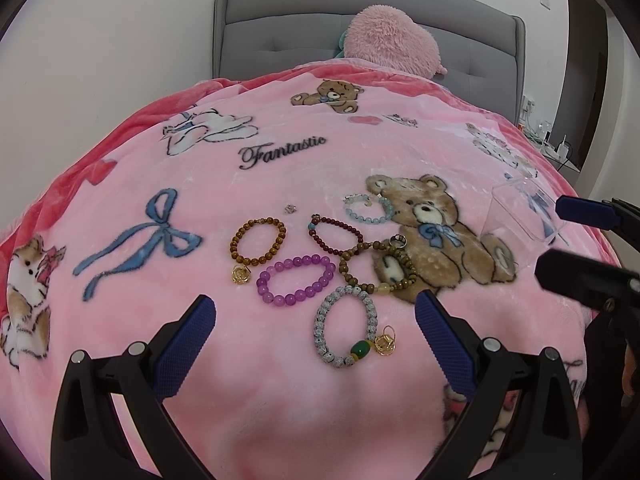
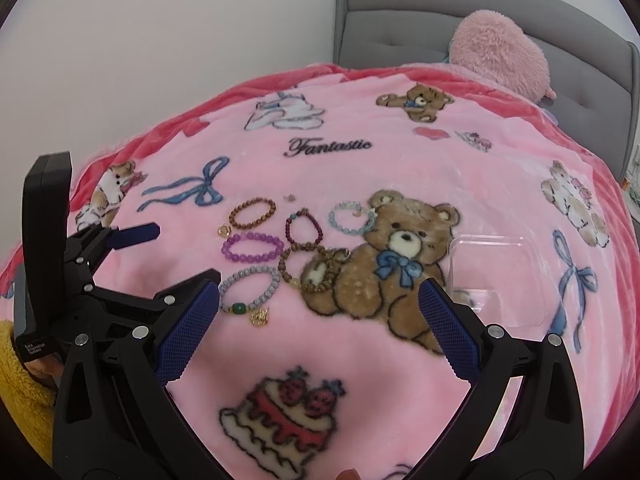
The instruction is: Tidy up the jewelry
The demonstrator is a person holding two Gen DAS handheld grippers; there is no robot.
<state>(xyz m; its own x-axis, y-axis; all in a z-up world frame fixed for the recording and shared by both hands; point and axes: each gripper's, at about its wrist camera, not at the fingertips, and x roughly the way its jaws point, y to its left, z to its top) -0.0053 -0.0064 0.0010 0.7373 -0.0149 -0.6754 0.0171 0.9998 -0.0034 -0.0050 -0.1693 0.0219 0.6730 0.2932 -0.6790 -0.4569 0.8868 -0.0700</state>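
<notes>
Left gripper (image 1: 316, 308): jaws spread wide, holding nothing, above the blanket (image 1: 240, 380).
Right gripper (image 2: 319, 296): likewise wide apart and empty.
Nearest piece: grey beaded bracelet (image 1: 346, 326) with green bead, gold charm beside it.
Beyond: purple bracelet (image 1: 296, 279), brown bracelet (image 1: 258, 242), dark red bracelet (image 1: 335, 234), pale blue bracelet (image 1: 370, 210).
Right side: clear plastic box (image 2: 496, 276), lying apart from the bracelets.

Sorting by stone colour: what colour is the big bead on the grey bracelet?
Green, on the grey bracelet; the left wrist view shows it best.
</notes>
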